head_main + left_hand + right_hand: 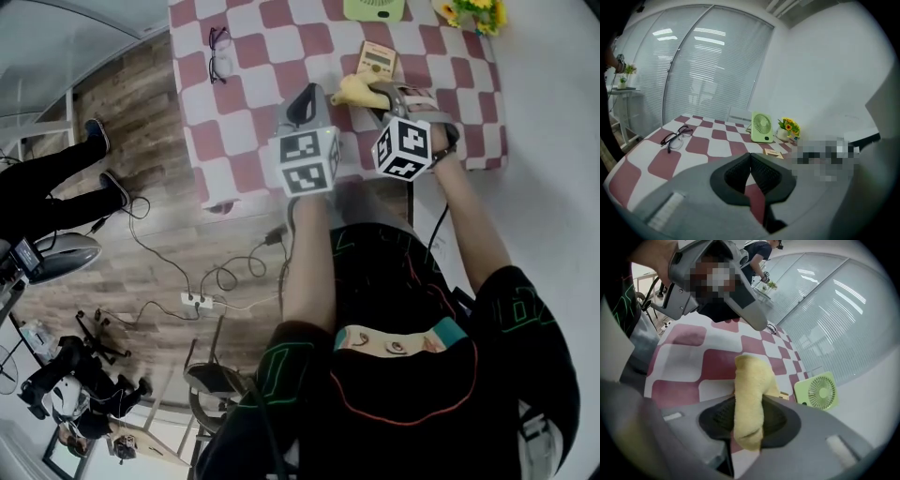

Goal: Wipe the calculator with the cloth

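Cloth (749, 394), yellow and bunched, is pinched between the jaws of the right gripper (748, 420), and its free end sticks out past them over the checked table (253, 103). The head view shows that end at the near edge of the calculator (378, 62), which lies flat towards the far side of the table. Whether the two touch cannot be told. The left gripper (750, 161) is just beside the right one, over the table's near part. Its jaws are pressed together at the tips with nothing between them. Glasses (217, 52) lie on the table's left part, well apart from the calculator. A green fan (761, 126) stands upright at the far edge, with flowers (789, 127) just beside it.
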{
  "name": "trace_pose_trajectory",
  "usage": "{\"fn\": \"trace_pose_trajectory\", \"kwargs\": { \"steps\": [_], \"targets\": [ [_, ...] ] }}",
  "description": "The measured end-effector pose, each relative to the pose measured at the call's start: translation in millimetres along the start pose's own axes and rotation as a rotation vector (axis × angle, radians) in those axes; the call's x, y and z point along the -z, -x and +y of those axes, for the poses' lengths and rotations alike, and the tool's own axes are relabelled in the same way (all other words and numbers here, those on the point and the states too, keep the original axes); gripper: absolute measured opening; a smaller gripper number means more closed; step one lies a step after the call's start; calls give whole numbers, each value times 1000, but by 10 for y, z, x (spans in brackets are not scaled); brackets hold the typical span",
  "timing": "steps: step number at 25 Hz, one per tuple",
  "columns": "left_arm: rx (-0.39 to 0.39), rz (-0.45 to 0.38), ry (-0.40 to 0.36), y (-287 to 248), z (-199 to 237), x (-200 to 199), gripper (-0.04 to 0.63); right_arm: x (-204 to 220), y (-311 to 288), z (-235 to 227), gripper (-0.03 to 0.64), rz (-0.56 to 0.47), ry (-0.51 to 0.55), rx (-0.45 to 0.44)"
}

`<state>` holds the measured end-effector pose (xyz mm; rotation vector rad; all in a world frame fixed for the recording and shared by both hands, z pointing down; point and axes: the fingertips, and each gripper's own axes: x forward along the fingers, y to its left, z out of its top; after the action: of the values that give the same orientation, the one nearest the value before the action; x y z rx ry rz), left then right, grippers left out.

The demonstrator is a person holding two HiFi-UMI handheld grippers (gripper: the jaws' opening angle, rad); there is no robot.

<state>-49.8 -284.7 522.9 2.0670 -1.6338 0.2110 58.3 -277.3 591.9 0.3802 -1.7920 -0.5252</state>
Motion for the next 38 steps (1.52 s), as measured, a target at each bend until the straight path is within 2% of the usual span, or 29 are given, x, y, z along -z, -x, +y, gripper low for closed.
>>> {"fn": "trace_pose_trajectory", "kwargs": {
  "steps": [6, 8, 11, 13, 17, 24, 28, 31, 34, 38],
  "targets": [
    [-2, -19, -23, 74, -93, -80, 11, -55, 106, 112, 124, -35, -91, -81],
    [-4, -29, -33, 76, -117, -134, 11, -82, 159, 59, 124, -71, -228, -119],
    [-3, -58, -57, 78, -186, -273, 11, -123, 299, -145, 124, -174, -526, -144],
    [2, -78, -80, 73, -247, -384, 11, -103, 400, -323, 124, -237, -678, -121],
    [16, -105, -111, 73, -367, -586, 11, 75, 616, -664, 124, -338, -897, -40],
    [37, -159, -180, 29, -512, -961, 11, 366, 1094, -1291, 121, -598, -1172, 118],
    [42, -206, -226, 44, -582, -1207, 11, 557, 1335, -1522, 121, -695, -1267, 206],
    [47, -237, -243, 75, -639, -1391, 11, 770, 1456, -1621, 121, -653, -1308, 279],
    [57, -260, -253, 83, -702, -1589, 11, 897, 1637, -1784, 121, -644, -1316, 351],
    [61, -289, -287, 36, -730, -1764, 11, 917, 1781, -1964, 121, -677, -1270, 435]
  ]
}}
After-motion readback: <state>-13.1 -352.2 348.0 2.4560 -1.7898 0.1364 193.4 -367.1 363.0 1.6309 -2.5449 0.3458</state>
